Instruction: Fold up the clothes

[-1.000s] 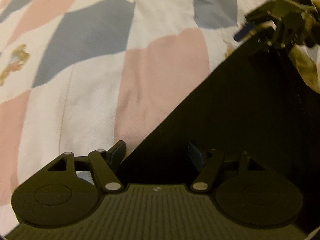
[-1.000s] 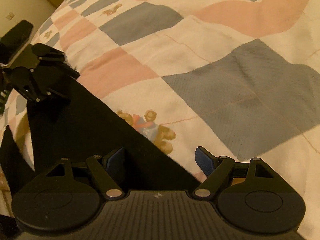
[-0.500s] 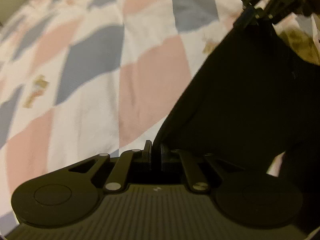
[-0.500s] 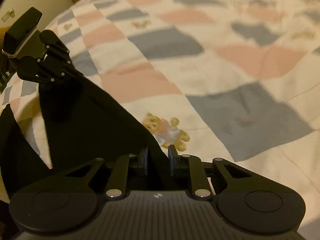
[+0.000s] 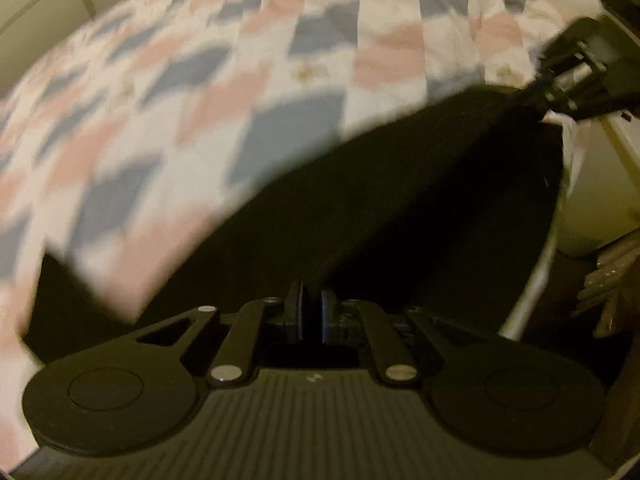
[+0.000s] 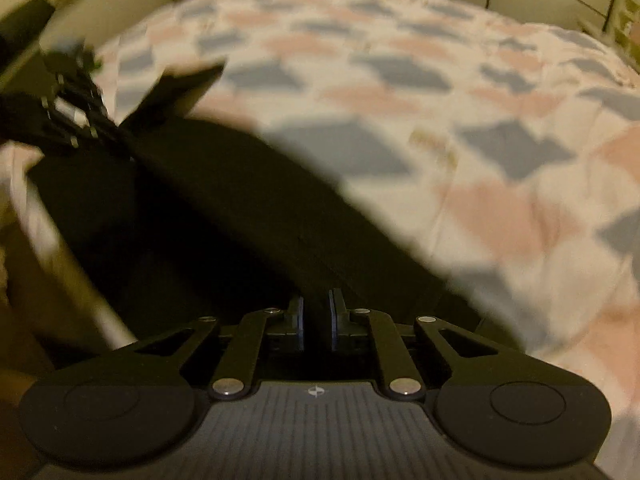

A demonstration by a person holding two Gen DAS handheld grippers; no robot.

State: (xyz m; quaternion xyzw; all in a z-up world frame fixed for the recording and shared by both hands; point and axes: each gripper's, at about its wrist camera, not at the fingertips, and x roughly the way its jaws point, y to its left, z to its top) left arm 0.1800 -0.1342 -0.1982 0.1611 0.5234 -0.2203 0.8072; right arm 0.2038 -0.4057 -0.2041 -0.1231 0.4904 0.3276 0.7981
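On the left, the left gripper (image 5: 310, 314) has its 2 fingers drawn close together with the edge of a black garment (image 5: 400, 200) pinched between the pads, and the cloth runs away from it in a broad dark sheet toward the upper right of that view. There it meets the right gripper (image 6: 316, 326), which shows small and blurred in the far corner and, in its own view, is likewise closed narrow on a fold of the same garment. So the garment is held at 2 points and stretched between them, raised off the bed (image 5: 160, 120), whose quilt of pink, grey-blue and white patches fills the space behind it in both views; part of the cloth hangs down past the bed's near edge. Both pictures are smeared by motion, so finer creases, seams or which end of the garment is held cannot be told. As for progress, my judgement is that the folding is under way and not finished: the cloth is spread out in the air, not lying as a neat folded stack, and it has yet to be laid down and doubled over. No basket, box or other container shows in either view, so nothing can be said of contents.
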